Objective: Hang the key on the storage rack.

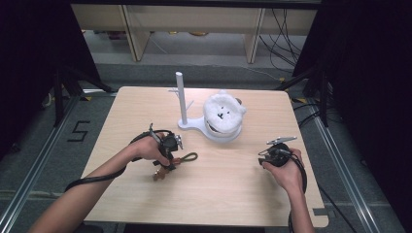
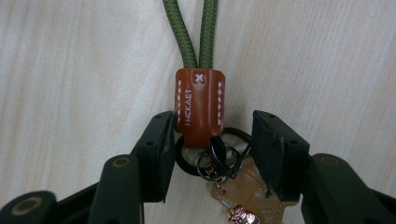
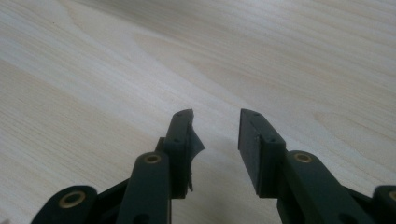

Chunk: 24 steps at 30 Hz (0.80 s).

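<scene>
Black jaws of my left gripper [image 2: 210, 135] rose closest to the lens, standing apart around the black metal ring [image 2: 187, 158] of a keychain with a brown leather tab [image 2: 199, 106] and a doubled olive-green cord loop [image 2: 191, 30]. One pad seemed to brush the ring's edge, but I could not tell whether either pad pressed it; I judged I straddled the ring because it was the stiffest part to pinch. Beneath it hung small dark rings and a tan leather charm [image 2: 247, 186].

The keychain lay flat on the pale wooden table [image 1: 228, 194], near its front left, just below my left hand [image 1: 148, 148]. Its long axis ran straight away from my jaws, cord loop [image 1: 187, 158] pointing toward the table's middle, charm end toward me.

My right gripper [image 3: 215, 140] waited with jaws released over bare wood, well apart. Farther back stood a white peg stand [image 1: 180, 99] beside a white plush bear [image 1: 222, 114], probably where the loop belonged.
</scene>
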### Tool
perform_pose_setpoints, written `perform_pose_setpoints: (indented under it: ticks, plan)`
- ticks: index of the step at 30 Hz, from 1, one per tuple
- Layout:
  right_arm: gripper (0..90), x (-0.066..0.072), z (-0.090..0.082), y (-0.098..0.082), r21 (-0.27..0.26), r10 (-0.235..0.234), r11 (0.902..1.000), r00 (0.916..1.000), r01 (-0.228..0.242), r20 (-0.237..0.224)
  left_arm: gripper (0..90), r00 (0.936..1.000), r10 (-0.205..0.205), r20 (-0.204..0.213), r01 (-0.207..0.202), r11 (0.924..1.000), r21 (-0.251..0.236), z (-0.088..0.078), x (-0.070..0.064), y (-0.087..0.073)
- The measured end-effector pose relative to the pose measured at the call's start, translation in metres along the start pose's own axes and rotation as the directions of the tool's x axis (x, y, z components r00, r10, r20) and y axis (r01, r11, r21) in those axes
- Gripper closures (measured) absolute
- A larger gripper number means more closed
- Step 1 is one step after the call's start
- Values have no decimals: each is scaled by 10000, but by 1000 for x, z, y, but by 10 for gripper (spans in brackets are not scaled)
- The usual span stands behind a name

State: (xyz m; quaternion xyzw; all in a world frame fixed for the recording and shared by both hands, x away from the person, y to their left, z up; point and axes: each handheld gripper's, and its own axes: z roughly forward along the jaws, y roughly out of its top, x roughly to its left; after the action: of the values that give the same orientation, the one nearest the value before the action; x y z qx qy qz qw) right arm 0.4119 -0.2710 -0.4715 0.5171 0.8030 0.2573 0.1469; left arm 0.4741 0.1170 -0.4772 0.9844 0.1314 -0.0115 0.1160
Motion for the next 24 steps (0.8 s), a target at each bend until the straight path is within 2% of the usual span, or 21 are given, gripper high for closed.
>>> perform_pose_setpoints:
  ticks: [6, 8, 9, 10, 11, 12, 13, 15, 16, 18, 19, 21, 22, 24]
  plan:
    - [659, 0, -1, -1, 75, 82, 9999, 10000, -82, -38, 493, 9989, -256, 384, 256, 9997, 10, 1, 4, 1]
    - [659, 0, -1, -1, 59, 111, 9999, 9999, -111, -30, 502, 9968, -527, 607, 532, 9986, -64, 2, 5, 0]
    - [659, -1, -1, -1, -11, -30, 10000, 10000, 30, -14, 507, 9959, -630, 649, 638, 9979, -92, 2, 5, 0]
    - [659, 0, -2, -1, 110, 151, 9998, 9999, -151, -12, 514, 9946, -759, 710, 767, 9970, -93, 2, 6, 0]
    - [658, 0, -2, -1, 136, 129, 9998, 9999, -128, -47, 521, 9924, -967, 755, 981, 9951, -143, 2, 7, -1]
    - [658, -1, -1, -1, 42, -6, 10000, 10000, 7, -48, 603, 9922, -1024, 717, 1042, 9943, -226, 2, 8, -2]
    - [659, -1, -1, -1, 80, 69, 9999, 10000, -69, -42, 639, 9895, -1286, 663, 1311, 9908, -348, 2, 8, -2]
    - [658, -1, -1, -1, -29, 71, 10000, 10000, -71, -28, 645, 9864, -1534, 585, 1569, 9857, -613, 2, 5, -4]
    - [659, -1, -2, -2, 16, -33, 10000, 10000, 33, -26, 646, 9897, -1362, 438, 1386, 9887, -573, 2, 4, -4]
    - [658, -1, -2, -2, -30, -1, 10000, 10000, 1, -19, 648, 9889, -1480, 165, 1488, 9867, -656, 2, 0, -4]
    - [658, -2, -2, -2, -64, 5, 10000, 10000, -5, -26, 648, 9870, -1603, 103, 1607, 9844, -714, 3, -3, -5]
    - [657, -1, -3, -1, -27, 44, 10000, 10000, -44, -4, 649, 9885, -1510, 17, 1508, 9866, -617, 2, -6, -5]
    - [657, -1, -3, -1, -32, 42, 10000, 10000, -42, -2, 649, 9861, -1663, 12, 1659, 9832, -763, 3, -8, -6]
    - [656, -1, -3, -1, -75, -59, 10000, 10000, 60, 19, 650, 9870, -1608, 10, 1603, 9830, -899, 3, -10, -7]
